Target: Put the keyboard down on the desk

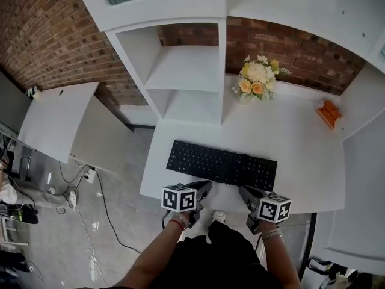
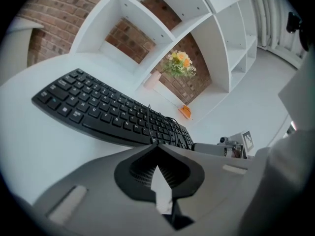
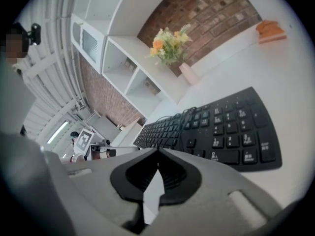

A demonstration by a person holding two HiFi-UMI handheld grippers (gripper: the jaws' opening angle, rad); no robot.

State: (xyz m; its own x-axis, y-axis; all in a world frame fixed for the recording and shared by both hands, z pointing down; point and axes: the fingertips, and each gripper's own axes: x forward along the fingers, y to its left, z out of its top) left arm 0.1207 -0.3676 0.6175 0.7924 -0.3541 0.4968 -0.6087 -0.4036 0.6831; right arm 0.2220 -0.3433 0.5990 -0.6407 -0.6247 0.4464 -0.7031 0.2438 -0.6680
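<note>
Black plastic, thin and flat, the keyboard (image 1: pixel 221 164) lies key-side up on the white tabletop (image 1: pixel 295 137). Its long front side runs close along the tabletop's front edge, left of the middle, so by the look of it the putting-down is already done. The left hand-held gripper (image 1: pixel 203 189) and the right hand-held gripper (image 1: pixel 245 192) hang at that front edge, just beside the keyboard's near side and apparently not touching it. Both have their jaws pressed together with nothing between them. A thin dark cable (image 2: pixel 148 113) loops over the keys near the middle. I judge the keyboard light and fairly stiff, but long enough to sag or swing if lifted by one end alone. Its smooth casing may slip, and the keys give under pressure. The safer hold would be on the bare rim at the two short ends, one hand-held gripper to each, with the cable kept out of the jaws. Well behind, at the tabletop's back edge, stand a bunch of flowers (image 1: pixel 255 80) and, toward the back right corner, a small orange thing (image 1: pixel 329 113).
</note>
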